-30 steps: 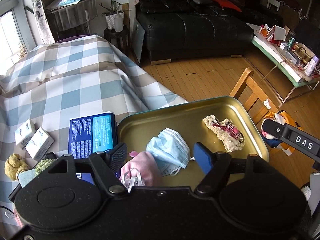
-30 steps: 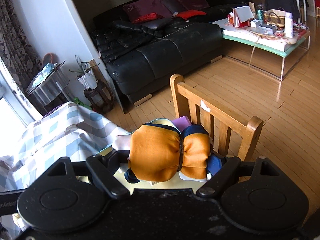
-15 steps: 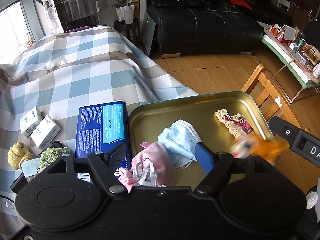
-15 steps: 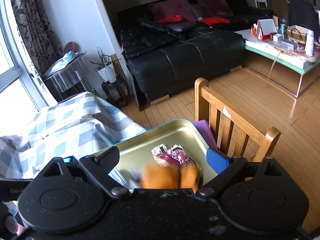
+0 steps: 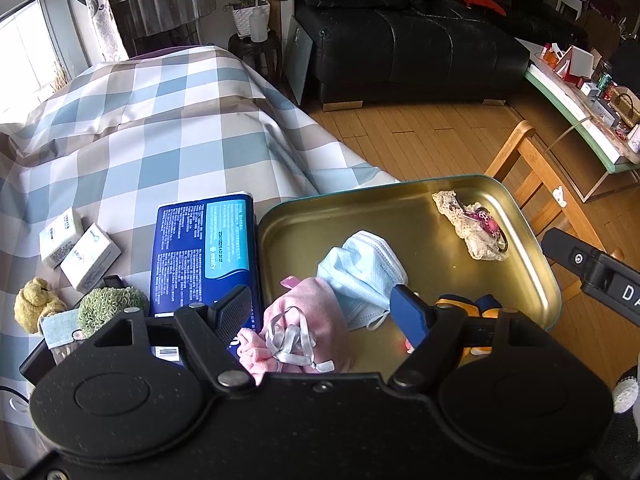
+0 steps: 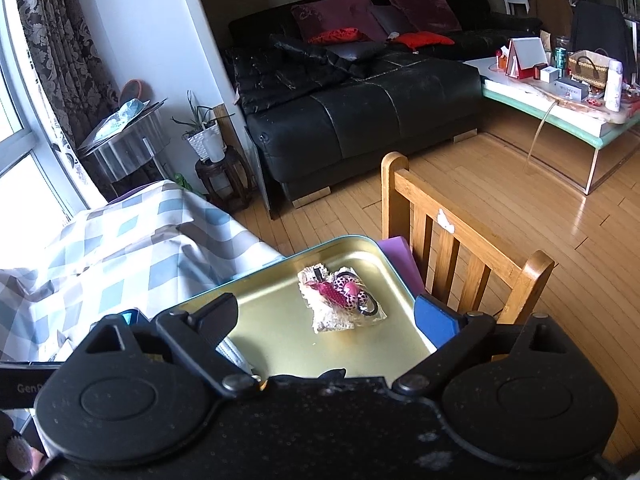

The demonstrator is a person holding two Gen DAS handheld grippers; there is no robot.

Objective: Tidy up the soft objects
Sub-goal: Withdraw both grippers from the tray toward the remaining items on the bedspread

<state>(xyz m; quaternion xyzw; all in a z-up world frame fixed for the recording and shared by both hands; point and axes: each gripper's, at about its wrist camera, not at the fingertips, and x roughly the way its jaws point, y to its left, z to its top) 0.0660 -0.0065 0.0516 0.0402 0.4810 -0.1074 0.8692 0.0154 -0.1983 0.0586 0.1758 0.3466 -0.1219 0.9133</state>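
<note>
Soft things are going into my gold tray (image 5: 532,240), one by one.

My right fingers (image 6: 326,322) are spread wide with nothing in them, over the tray. My left fingers (image 5: 322,308) are wide open too, with the pink pouch (image 5: 308,320) lying between them, not squeezed. I think a drop just ended and a new pick comes next. In the tray I count four soft things: one pink pouch, one blue face mask (image 5: 362,270), one lacy hair tie bundle (image 5: 470,226), and one orange doll (image 5: 466,308) mostly hidden behind my left tool. On the checked desk cloth (image 5: 160,128) wait one yellow teddy (image 5: 34,304), one green fuzzy thing (image 5: 110,306) and one small blue cloth (image 5: 58,326). Next I should reach left, open wide over one, and pinch it softly. One blue packet (image 5: 202,246) and two white boxes (image 5: 76,246) sit there too.
</note>
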